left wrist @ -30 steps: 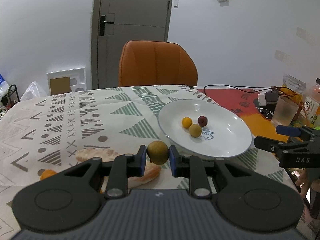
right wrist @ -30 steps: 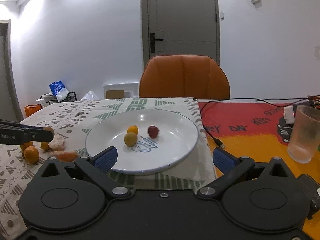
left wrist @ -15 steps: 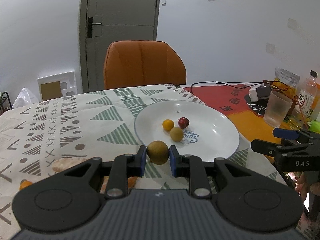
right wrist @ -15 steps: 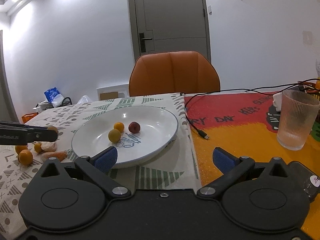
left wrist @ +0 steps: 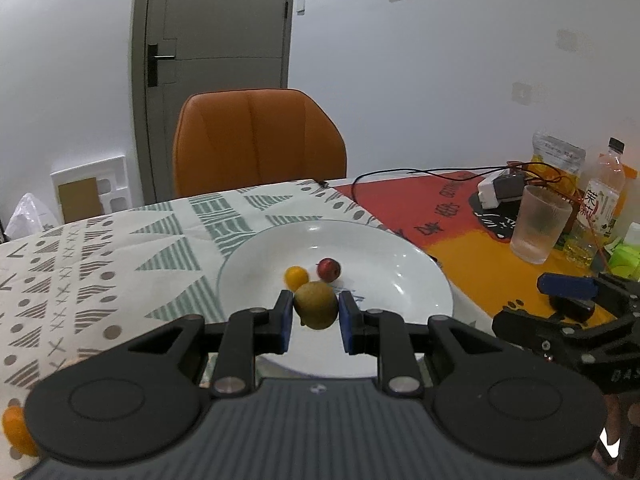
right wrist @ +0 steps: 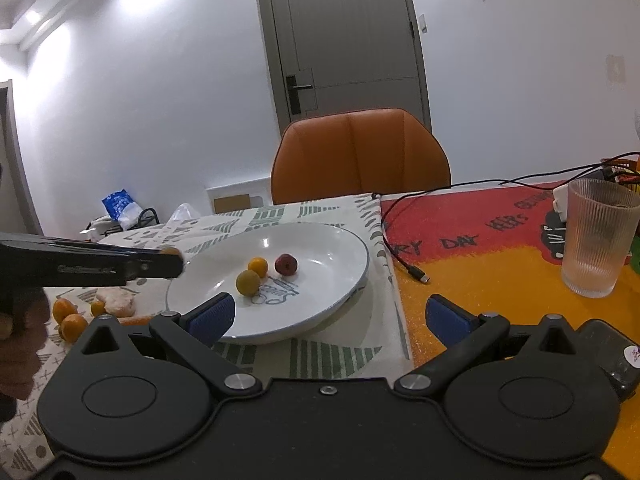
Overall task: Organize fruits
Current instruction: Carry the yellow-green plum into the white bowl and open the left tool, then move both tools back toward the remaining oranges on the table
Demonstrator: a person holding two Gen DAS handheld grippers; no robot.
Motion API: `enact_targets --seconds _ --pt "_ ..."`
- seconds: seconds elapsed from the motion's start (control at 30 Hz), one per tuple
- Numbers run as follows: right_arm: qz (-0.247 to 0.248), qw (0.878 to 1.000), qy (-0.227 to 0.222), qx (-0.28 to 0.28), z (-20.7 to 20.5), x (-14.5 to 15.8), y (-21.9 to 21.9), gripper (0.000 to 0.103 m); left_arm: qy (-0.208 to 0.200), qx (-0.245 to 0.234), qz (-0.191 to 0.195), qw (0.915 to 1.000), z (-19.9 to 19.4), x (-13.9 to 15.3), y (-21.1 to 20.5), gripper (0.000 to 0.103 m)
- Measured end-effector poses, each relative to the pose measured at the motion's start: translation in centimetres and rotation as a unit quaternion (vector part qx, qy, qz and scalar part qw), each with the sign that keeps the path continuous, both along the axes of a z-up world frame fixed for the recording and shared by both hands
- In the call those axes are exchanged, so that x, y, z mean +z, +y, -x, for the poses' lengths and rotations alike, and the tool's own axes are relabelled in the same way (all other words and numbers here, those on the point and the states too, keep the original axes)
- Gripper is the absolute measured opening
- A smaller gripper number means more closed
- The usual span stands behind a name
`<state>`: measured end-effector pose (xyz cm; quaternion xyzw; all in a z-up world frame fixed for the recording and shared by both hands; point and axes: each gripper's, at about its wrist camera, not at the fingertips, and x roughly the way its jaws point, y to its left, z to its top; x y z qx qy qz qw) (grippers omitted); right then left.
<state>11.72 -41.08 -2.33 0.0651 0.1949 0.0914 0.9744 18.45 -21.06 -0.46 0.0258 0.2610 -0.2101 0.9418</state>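
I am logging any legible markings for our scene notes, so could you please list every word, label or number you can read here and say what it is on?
"DAY": red and orange mat, in black letters; the words beside it are unclear.
Plate: blue script in the centre, partly hidden by fruit, unreadable.
Bottle: label in Chinese characters, too small to read.
Left gripper: embossed lettering on its side, too blurred.
Right gripper: raised letters, cut off at the frame edge.

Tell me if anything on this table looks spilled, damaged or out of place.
Nothing looks spilled or broken. The one untidy spot: several small orange fruits lie loose on the patterned cloth beside a pale lump, outside the white plate where three fruits already sit.
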Motion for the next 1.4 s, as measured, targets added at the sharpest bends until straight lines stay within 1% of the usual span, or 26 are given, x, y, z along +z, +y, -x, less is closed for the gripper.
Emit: enact_targets --seconds 0.13,0.23,0.27,0.3,0.37,0.4,0.57,0.83,0.93,1.0,1.07,1.2,1.4 --pt "0.003 1.0 -0.003 0.013 0.3 0.3 0.2 0.103 0.007 -0.004 -0.003 1.0 -0.4 -0.4 -0.5 0.023" --pt "-0.005 1.0 0.002 0.021 0.2 0.5 0.2 0.103 0.012 -0.007 -0.001 0.9999 -0.7 -0.6 -0.6 0.023" --pt "-0.007 1.0 0.004 0.021 0.1 0.5 0.3 0.103 0.013 -0.005 -0.002 0.9999 -0.7 -0.6 -0.5 0.023" --pt "-0.007 1.0 0.006 0.021 0.0 0.5 0.4 0.103 0.013 0.002 -0.004 0.9999 -0.8 -0.6 -0.5 0.027" --pt "-0.007 1.0 0.01 0.023 -0.1 0.5 0.7 0.103 0.019 0.011 -0.006 0.9997 -1.0 -0.4 -0.1 0.027" --pt "-0.008 1.0 0.013 0.024 -0.2 0.5 0.9 0.103 0.023 0.012 0.0 0.9997 -1.1 -0.4 0.3 0.027" --pt "-0.004 0.999 0.019 0.037 -0.6 0.4 2.4 0.103 0.023 0.032 0.0 0.9992 -0.7 0.0 2.6 0.036" --pt "0.003 0.998 0.02 0.059 -0.9 0.7 5.0 0.103 0.027 0.064 0.01 0.9975 0.1 0.3 6.6 0.046" --pt "0.005 0.998 0.021 0.065 -1.0 0.8 6.0 0.103 0.025 0.075 0.01 0.9968 0.5 0.4 7.9 0.053" --pt "0.005 0.997 0.021 0.069 -1.1 0.9 6.7 0.103 0.024 0.083 0.013 0.9962 0.8 0.4 8.8 0.063" --pt "0.006 0.997 0.022 0.073 -1.1 1.0 7.3 0.103 0.021 0.091 0.015 0.9955 1.1 0.4 9.7 0.068" --pt "0.012 0.997 0.021 0.076 -1.1 1.2 8.7 0.103 0.019 0.105 0.02 0.9941 1.6 0.6 11.4 0.072" --pt "0.009 0.997 0.014 0.076 -1.3 1.4 10.2 0.103 0.017 0.124 0.027 0.9918 2.4 0.6 13.9 0.075"
